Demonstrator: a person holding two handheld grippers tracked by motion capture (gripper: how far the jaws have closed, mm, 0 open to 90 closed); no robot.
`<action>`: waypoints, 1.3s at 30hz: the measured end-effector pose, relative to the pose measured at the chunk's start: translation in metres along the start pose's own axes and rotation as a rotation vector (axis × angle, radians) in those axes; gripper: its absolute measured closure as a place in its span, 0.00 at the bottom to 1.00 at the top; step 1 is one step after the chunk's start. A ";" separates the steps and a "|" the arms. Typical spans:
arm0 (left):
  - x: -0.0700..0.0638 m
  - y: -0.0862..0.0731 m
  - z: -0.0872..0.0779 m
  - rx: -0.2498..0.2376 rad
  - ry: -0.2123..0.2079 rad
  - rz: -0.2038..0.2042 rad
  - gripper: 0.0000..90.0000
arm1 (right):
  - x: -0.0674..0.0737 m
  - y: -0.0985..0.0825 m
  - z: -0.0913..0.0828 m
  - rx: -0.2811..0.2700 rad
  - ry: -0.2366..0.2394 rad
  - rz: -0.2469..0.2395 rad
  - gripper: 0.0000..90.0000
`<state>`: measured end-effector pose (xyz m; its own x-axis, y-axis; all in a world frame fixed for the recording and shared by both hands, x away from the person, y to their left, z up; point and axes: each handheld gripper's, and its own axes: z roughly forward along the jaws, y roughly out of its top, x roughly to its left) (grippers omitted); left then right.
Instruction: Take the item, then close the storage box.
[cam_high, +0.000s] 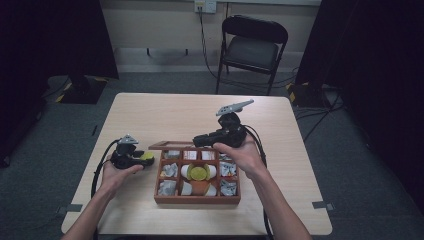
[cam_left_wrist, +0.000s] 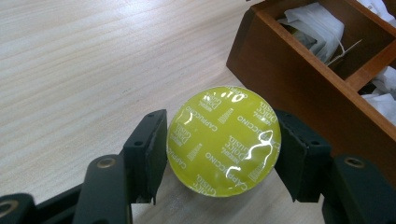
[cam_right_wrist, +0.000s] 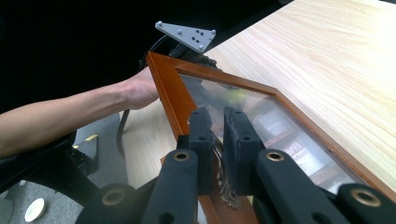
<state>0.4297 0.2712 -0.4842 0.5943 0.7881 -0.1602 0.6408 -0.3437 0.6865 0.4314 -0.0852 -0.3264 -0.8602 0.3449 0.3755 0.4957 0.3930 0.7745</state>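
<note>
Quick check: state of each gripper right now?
Left gripper: closed on the yellow-green capsule, beside the wooden box.
Right gripper: closed on the box's glass lid, holding it open.

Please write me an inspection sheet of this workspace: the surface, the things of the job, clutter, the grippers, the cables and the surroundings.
Surface: light wooden table, bare around the box.
Job's things: yellow-green capsule printed "Cappuccino", held beside the wooden box; the box has compartments with sachets and more capsules; its glass lid is raised.
Clutter: nothing seen.
Grippers: left hand-held gripper shut on the capsule, pads on both sides; right hand-held gripper shut on the lid's front frame, at a metal clasp.
Cables: black cable trails from the left hand-held gripper over the table's edge; others lie on the floor.
Surroundings: black folding chair behind the table, grey carpet, dark curtains at both sides.
</note>
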 end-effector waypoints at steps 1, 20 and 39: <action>0.000 0.000 0.000 -0.003 -0.003 -0.005 0.44 | 0.000 0.000 0.000 0.000 0.000 0.000 0.92; -0.011 -0.025 -0.050 -0.046 -0.015 0.013 0.19 | 0.001 -0.001 0.000 0.000 -0.001 0.001 0.91; -0.025 -0.075 -0.035 -0.004 0.079 0.101 0.09 | 0.006 -0.006 0.001 0.001 -0.021 -0.017 0.91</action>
<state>0.3494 0.2955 -0.5069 0.6157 0.7873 -0.0337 0.5773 -0.4215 0.6993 0.4238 -0.0849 -0.3288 -0.8659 0.3560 0.3515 0.4811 0.3998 0.7802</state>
